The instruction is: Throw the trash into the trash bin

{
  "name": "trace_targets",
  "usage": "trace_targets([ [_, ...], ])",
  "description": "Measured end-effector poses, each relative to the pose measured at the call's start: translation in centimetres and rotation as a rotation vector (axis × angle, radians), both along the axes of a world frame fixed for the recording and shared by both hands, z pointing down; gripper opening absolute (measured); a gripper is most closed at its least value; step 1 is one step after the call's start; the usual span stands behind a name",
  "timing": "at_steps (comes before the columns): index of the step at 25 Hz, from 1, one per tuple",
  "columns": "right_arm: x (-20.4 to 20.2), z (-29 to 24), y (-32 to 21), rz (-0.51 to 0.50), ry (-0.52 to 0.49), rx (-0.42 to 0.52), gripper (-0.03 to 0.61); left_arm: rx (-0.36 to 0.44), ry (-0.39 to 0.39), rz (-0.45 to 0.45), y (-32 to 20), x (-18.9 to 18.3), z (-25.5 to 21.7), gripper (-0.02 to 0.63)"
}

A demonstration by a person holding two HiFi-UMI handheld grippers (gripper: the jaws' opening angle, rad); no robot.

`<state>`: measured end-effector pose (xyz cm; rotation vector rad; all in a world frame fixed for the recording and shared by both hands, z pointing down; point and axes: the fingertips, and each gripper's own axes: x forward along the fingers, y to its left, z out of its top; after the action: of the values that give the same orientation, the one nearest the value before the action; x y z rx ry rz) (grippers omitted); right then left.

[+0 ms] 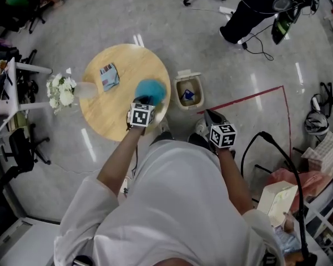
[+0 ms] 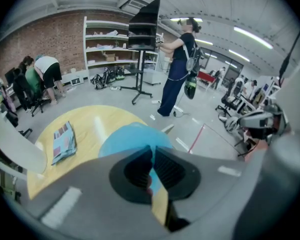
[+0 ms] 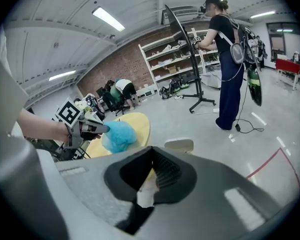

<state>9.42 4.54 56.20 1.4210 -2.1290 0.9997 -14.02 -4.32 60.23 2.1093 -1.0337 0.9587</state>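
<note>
– Head view, biggest thing first: what was it?
– The round wooden surface (image 1: 108, 115). The small trash bin (image 1: 188, 91) stood on the floor just off the surface's right edge. Its lid was up and something blue lay inside.
– And the trash?
– A crumpled blue wad (image 1: 151, 89) hung over the surface's right rim. The left tool (image 1: 146, 100) had it pinched between its jaws.
– Anything lying on the surface?
– A folded booklet (image 1: 109, 76), toward its far side.
– The other one?
– The right tool (image 3: 150, 176) was off the surface, beyond its lower right rim, with its jaws pressed together.
</note>
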Motion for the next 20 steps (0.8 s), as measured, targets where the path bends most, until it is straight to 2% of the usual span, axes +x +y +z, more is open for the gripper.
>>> trace_targets([
  [20, 6.9, 0.0, 2.8, 0.150, -0.013, -0.020, 0.002, 0.008, 0.012, 0.182, -0.6, 10.1, -0.6, 0.006],
])
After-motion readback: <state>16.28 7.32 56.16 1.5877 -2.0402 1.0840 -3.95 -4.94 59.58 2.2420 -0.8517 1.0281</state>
